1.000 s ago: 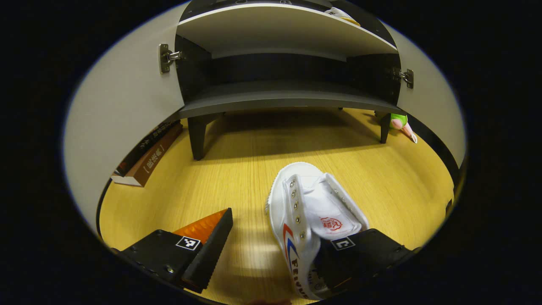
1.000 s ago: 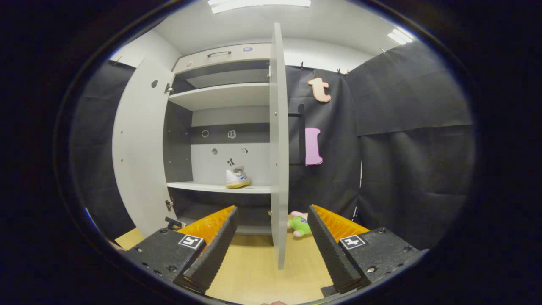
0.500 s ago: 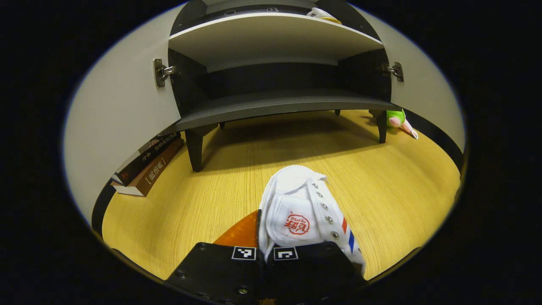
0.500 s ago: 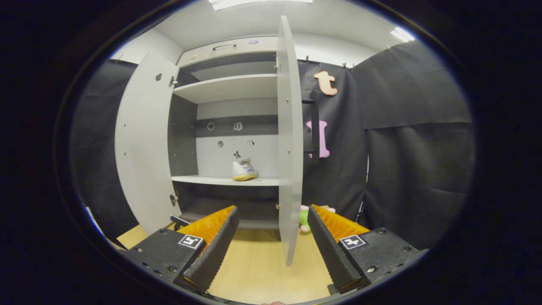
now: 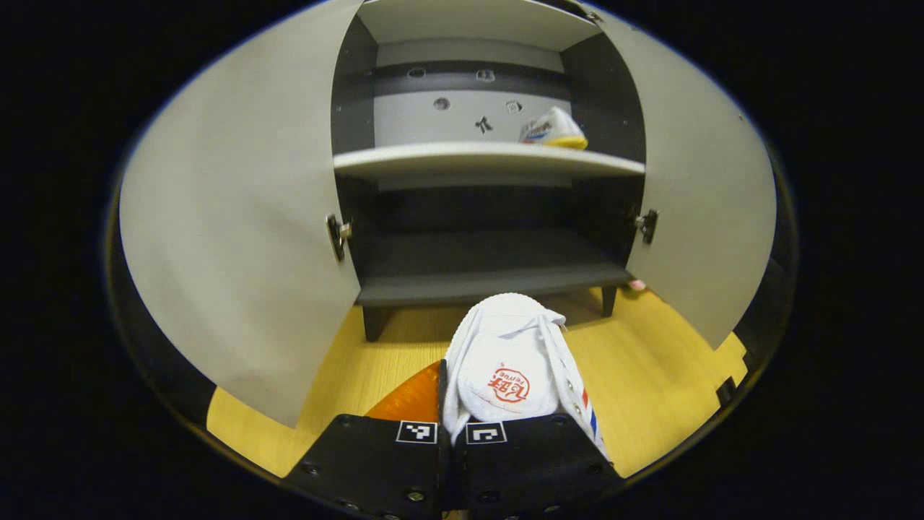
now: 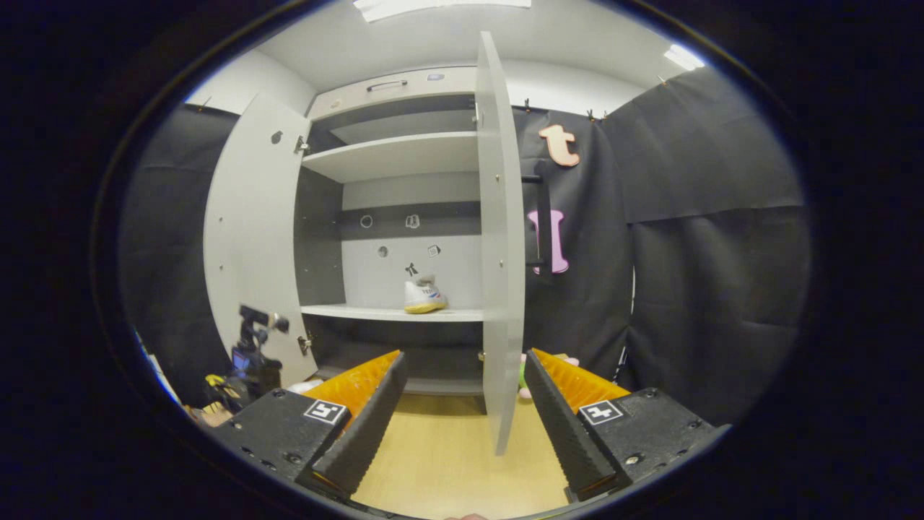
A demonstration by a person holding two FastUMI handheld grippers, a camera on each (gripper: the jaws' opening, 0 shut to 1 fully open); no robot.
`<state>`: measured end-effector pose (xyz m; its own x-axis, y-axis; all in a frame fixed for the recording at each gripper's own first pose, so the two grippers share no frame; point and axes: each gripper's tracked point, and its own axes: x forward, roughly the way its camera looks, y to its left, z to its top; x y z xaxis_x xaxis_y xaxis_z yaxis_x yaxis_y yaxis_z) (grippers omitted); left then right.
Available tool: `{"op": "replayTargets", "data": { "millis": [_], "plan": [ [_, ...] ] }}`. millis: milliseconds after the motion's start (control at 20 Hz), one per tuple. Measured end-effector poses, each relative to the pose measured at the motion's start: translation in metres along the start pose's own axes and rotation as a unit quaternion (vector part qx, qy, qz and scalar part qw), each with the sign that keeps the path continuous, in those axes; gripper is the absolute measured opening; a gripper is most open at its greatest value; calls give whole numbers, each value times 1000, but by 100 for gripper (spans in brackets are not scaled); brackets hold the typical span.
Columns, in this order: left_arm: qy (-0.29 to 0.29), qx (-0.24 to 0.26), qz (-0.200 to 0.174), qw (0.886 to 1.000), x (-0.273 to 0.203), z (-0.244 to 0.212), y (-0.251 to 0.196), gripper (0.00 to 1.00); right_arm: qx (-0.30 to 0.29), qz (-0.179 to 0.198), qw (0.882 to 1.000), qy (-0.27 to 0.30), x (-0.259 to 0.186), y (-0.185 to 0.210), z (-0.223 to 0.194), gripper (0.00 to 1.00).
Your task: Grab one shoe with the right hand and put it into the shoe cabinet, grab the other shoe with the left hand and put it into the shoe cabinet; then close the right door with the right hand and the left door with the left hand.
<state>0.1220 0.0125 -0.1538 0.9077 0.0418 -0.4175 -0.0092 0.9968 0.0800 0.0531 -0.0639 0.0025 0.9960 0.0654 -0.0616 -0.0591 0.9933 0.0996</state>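
My left gripper (image 5: 449,393) is shut on a white shoe (image 5: 509,365) with red and blue stripes, pinching its side and holding it above the floor. It faces the shoe cabinet (image 5: 491,282), both of whose doors stand wide. The other white shoe (image 5: 552,131) rests on the middle shelf (image 5: 404,157), towards the right. In the right gripper view my right gripper (image 6: 465,401) is open with nothing between its fingers, further back from the cabinet. That shelved shoe (image 6: 424,296) sits left of the right door (image 6: 498,253), which is seen edge-on. The left gripper's dark body (image 6: 254,354) appears at lower left.
The left door (image 5: 245,238) and right door (image 5: 693,202) flank the opening. The bottom shelf (image 5: 476,253) is dark and bare. A wooden floor (image 6: 447,462) runs up to the cabinet. A plush toy (image 6: 522,375) lies behind the right door, whose black handle (image 6: 543,217) faces the wall.
My left gripper shut on the shoe, then lifted it and tilted up towards the cabinet shelves. The right gripper barely moved; the left gripper has come into its view.
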Motion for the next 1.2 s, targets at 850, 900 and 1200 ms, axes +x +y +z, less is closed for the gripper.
{"op": "replayTargets", "data": {
  "millis": [850, 900, 1200],
  "plan": [
    [-49, -12, 66, 997, 158, 268, 45, 0, -1, 0, 1000, -12, -7, -6, 11, 100],
    [-37, 0, 77, 996, 180, 266, 48, 0, -3, -2, 1000, -8, -6, -6, 9, 100],
    [46, -22, 101, 994, 251, 246, 62, 0, 1, -18, 1000, 7, 1, -14, 1, 100]
  ]
}}
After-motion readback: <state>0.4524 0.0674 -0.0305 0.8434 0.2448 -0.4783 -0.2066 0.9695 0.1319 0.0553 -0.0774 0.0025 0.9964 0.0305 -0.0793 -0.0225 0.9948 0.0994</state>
